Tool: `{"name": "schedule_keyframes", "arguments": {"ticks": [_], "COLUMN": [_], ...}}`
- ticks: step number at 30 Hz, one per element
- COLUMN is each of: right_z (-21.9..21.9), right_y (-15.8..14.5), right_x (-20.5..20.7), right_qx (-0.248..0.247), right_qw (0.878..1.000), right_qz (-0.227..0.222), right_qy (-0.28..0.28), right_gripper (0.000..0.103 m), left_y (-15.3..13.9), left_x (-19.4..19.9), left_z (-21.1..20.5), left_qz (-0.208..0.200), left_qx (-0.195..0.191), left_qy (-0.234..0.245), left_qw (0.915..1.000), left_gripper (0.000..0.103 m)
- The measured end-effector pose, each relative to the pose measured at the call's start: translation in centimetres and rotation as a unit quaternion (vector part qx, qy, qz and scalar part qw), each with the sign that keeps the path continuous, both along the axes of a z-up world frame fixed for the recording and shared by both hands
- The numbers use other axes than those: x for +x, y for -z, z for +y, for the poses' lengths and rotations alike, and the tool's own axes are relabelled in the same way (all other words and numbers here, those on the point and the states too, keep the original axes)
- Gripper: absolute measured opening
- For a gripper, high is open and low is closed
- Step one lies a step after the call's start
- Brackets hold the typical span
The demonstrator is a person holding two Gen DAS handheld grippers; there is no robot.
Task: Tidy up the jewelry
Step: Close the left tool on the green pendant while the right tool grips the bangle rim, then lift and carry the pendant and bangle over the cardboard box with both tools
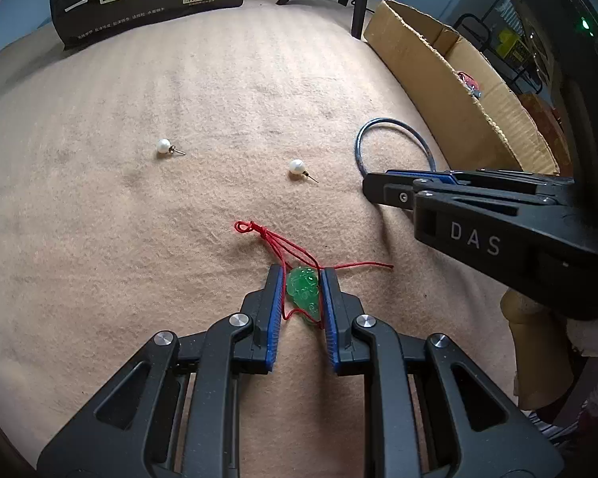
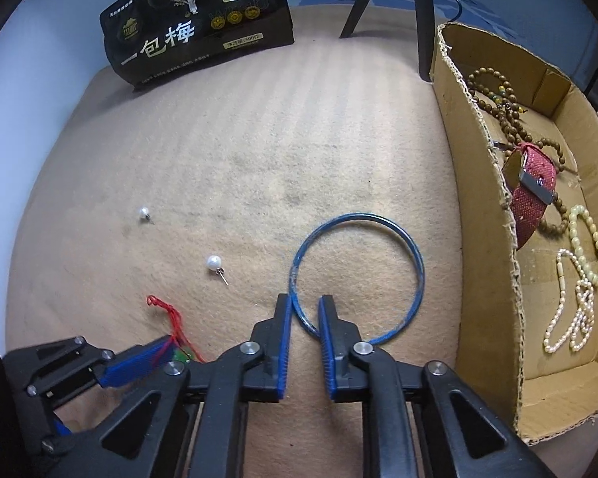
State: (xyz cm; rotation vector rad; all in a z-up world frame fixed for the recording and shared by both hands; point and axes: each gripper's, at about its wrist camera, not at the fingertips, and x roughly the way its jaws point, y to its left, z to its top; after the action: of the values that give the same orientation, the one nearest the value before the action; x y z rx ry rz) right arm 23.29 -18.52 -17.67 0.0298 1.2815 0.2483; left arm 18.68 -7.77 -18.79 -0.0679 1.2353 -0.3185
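**Both grippers down on the blanket, one at a pendant, one at a bangle**

The left gripper point(image 1: 301, 292) lies low over the beige blanket point(image 1: 139, 239), pointing toward its far edge. Its blue-padded fingers point(image 1: 274, 310) stand a little apart with the green pendant point(image 1: 305, 292) between them, the pads close on either side; whether they press it I cannot tell. The pendant's red cord point(image 1: 275, 239) trails ahead to a small knotted loop, and one strand runs off to the right.

The right gripper point(image 2: 305, 318) sits beside the left one, near the blanket's right edge, also low and pointing forward. Its fingers point(image 2: 285, 342) are apart, and the near arc of the blue bangle point(image 2: 357, 275) runs between them (the ring lies flat on the blanket); it is not clamped.

Two pearl earrings lie farther out on the blanket, one point(image 1: 298, 168) near the middle and the other point(image 1: 164, 146) to its left, well apart from each other. A cardboard box point(image 2: 482, 183) stands along the right edge, holding wooden beads point(image 2: 510, 115), a red strap point(image 2: 532, 195) and a pearl necklace point(image 2: 574, 306). A black snack bag point(image 2: 197, 28) stands at the far edge, with dark chair legs point(image 2: 422, 16) behind it.
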Motion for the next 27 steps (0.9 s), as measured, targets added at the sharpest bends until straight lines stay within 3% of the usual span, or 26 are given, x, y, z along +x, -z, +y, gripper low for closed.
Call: {"name": "schedule_keyframes", "arguments": {"ticks": [4,11,16,27], "right_z": [0.1,0.0,0.1,-0.3], "right_y": [0.0,0.3,0.2,-1.8], "right_x": [-0.1,-0.1,-0.4,-1.9], "right_qx": [-0.005,0.000,-0.003,0.031], "right_qw": [1.000,1.000,1.000,0.999], "right_qz": [-0.002,-0.001,-0.008,-0.026], "right_qy": [-0.005,-0.005,-0.006,-0.004], "right_gripper": [0.004,0.004,0.002,0.001], "left_y": [-0.1,0.0,0.0,-1.4], "left_x": [-0.1,-0.2,-0.8,-1.6], "left_z": [0.2,-0.2,-0.9,2.5], "left_qz": [-0.002,-0.003,-0.024,-0.025], "left_qx": [0.004,0.008,0.033,0.001], "left_qy": [0.003,-0.011,0.012,-0.002], "left_qw": [1.0000,0.9999,0.9991,0.9997], "left_gripper": [0.018,0.018,0.017,0.016]}}
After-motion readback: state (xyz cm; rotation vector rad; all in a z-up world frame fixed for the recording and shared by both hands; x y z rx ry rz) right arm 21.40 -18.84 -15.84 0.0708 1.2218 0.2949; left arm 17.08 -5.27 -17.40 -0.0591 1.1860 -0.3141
